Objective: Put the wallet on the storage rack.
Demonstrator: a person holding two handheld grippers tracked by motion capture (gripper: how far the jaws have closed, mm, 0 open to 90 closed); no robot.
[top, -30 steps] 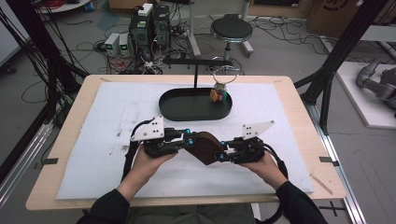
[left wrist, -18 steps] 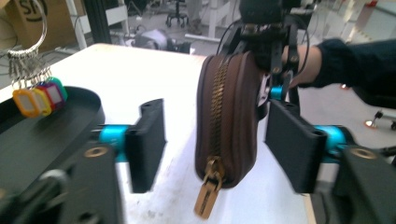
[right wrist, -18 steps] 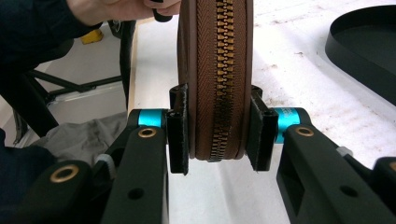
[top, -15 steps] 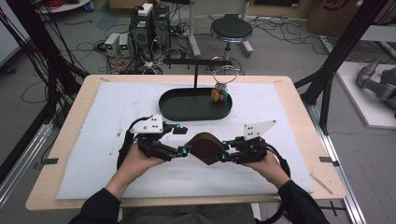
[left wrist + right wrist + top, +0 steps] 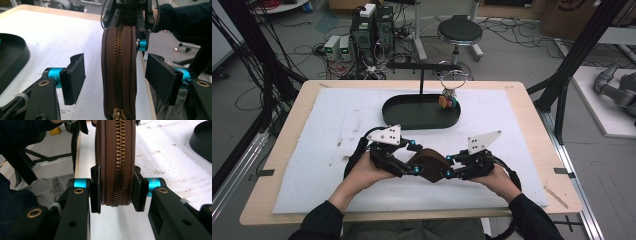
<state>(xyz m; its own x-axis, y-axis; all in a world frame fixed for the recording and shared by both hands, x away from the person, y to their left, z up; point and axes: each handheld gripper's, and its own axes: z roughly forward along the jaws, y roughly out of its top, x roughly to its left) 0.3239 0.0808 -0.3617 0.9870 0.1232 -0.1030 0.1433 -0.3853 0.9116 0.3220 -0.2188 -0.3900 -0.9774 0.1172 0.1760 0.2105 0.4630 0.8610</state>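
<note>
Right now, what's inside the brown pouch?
You can't see inside. The brown pouch has its zipper closed along the edge, so anything in it is hidden. The right gripper squeezes it, and the left gripper is open around it.

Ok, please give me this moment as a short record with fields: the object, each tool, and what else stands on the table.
object: brown zipped pouch, zipper closed, held above the white mat
left tool: open, jaws just opened, pads apart from the pouch that stands between them
right tool: shut on the pouch, pads pressing both sides
behind: black oval tray with stand, keyring hanging
</note>
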